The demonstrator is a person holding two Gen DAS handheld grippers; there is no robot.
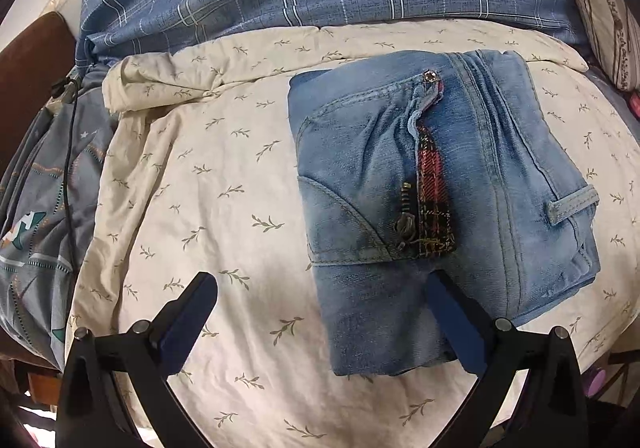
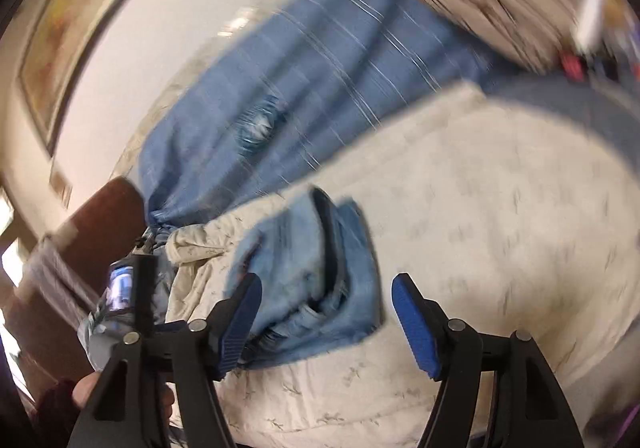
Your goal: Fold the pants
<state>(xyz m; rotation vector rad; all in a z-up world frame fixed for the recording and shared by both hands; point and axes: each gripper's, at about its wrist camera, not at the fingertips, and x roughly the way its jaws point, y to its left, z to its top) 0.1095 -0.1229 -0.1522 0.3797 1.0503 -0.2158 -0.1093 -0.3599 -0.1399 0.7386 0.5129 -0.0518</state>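
Pants (image 1: 440,184) folded on bed (image 1: 224,184); left tool (image 1: 320,312) and right tool (image 2: 326,322) gape empty. Next: retract, maybe square edges at 6 o'clock.

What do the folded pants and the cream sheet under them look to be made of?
Folded pants: faded blue denim, by the twill seams, rivet and metal zipper; red plaid lining at the fly. Cream sheet: thin matte woven fabric, probably cotton, wrinkled, printed with small sprigs.

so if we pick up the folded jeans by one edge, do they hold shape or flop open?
Probably flop: the folded jeans are soft stacked denim layers with nothing pinning them, so an edge grab likely lifts only the top layers. Likely hefty for their size, given the thick bundle. On the soft cream quilt, a push would probably bunch them rather than slide them.
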